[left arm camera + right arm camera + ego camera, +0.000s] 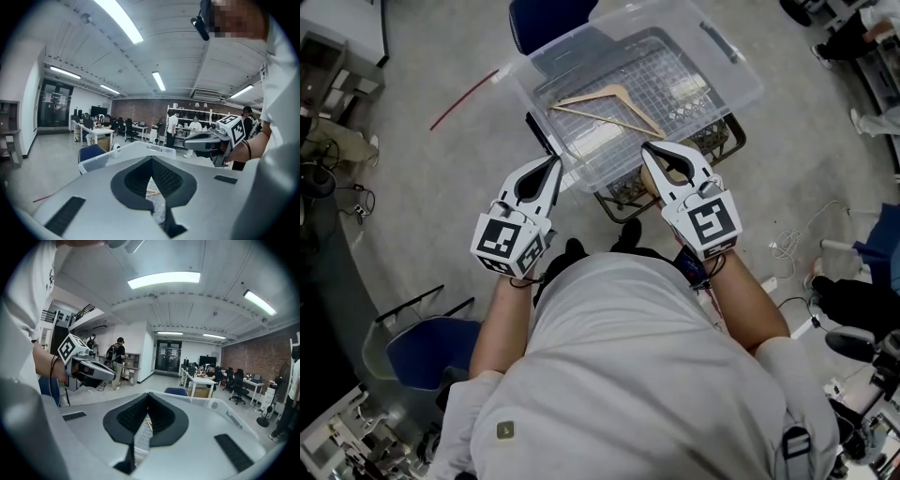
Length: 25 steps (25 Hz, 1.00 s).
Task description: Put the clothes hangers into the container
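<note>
A clear plastic container stands in front of me. On its gridded bottom lies one wooden clothes hanger. Both grippers hover side by side over its near edge, pointing at it. My left gripper is shut with nothing between its jaws, and so is my right gripper. In the left gripper view the jaws meet at the tip, with the container's rim beyond and the right gripper at the right. In the right gripper view the jaws are also together, with the left gripper at the left.
The container rests on a low stand. A blue chair is at my lower left, and another stands behind the container. A red rod lies on the floor at the left, cables at the right. People work at desks far off.
</note>
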Each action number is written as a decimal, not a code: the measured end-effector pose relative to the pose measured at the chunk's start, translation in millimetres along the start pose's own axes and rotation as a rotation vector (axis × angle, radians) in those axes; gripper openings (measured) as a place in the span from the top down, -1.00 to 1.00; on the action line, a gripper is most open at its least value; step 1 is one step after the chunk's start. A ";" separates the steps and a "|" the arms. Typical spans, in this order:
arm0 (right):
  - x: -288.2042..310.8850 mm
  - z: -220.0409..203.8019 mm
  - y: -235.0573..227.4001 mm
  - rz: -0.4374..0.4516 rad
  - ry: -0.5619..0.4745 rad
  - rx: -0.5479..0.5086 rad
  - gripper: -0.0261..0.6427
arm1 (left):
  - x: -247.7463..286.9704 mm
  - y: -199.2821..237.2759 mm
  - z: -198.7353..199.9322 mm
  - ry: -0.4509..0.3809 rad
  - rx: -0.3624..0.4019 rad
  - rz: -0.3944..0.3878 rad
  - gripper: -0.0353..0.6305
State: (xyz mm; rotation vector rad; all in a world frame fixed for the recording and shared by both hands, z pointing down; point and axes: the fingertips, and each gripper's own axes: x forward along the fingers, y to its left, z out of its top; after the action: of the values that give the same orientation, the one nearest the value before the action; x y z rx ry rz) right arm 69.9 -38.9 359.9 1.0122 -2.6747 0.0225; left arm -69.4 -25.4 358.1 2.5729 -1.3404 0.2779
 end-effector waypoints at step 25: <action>-30.9 14.1 150.9 -0.233 0.055 0.048 0.87 | -130.5 25.9 -20.5 -0.043 -0.010 -0.245 0.84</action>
State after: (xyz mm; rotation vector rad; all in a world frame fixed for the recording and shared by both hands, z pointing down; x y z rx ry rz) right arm -9.8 93.3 350.8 1.3125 -2.5016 0.0671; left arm -165.7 67.8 345.4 2.7130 -1.0212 0.1732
